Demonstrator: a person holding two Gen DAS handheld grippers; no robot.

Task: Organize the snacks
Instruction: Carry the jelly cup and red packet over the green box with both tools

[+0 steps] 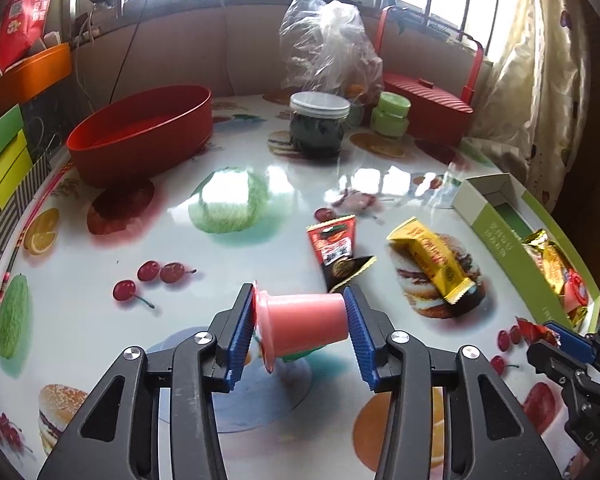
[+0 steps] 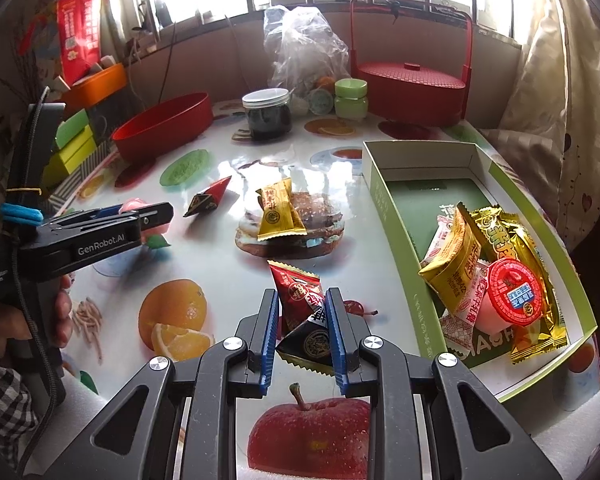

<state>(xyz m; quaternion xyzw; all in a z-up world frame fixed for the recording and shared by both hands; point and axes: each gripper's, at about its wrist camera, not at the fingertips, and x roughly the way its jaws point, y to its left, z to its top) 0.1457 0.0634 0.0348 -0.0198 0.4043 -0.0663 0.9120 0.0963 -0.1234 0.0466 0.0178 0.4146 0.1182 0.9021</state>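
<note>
My left gripper [image 1: 300,320] is shut on a pink jelly cup [image 1: 302,326], held sideways above the table; it also shows in the right wrist view [image 2: 156,216]. My right gripper [image 2: 302,312] is shut on a red-and-black triangular snack packet [image 2: 300,304]; it shows at the right edge of the left wrist view [image 1: 556,338]. Another red-and-black packet [image 1: 336,248] [image 2: 210,198] and a yellow packet [image 1: 432,262] [image 2: 278,210] lie on the table. The green box [image 2: 384,200] [image 1: 496,236] at the right holds several snacks [image 2: 496,276].
A red oval tub [image 1: 140,132] [image 2: 164,126] stands at the back left. A dark jar with white lid [image 1: 318,126], a green jar [image 1: 390,114], a plastic bag [image 1: 328,40] and a red lidded basket [image 2: 410,80] stand at the back. Stacked coloured boxes [image 1: 4,160] line the left edge.
</note>
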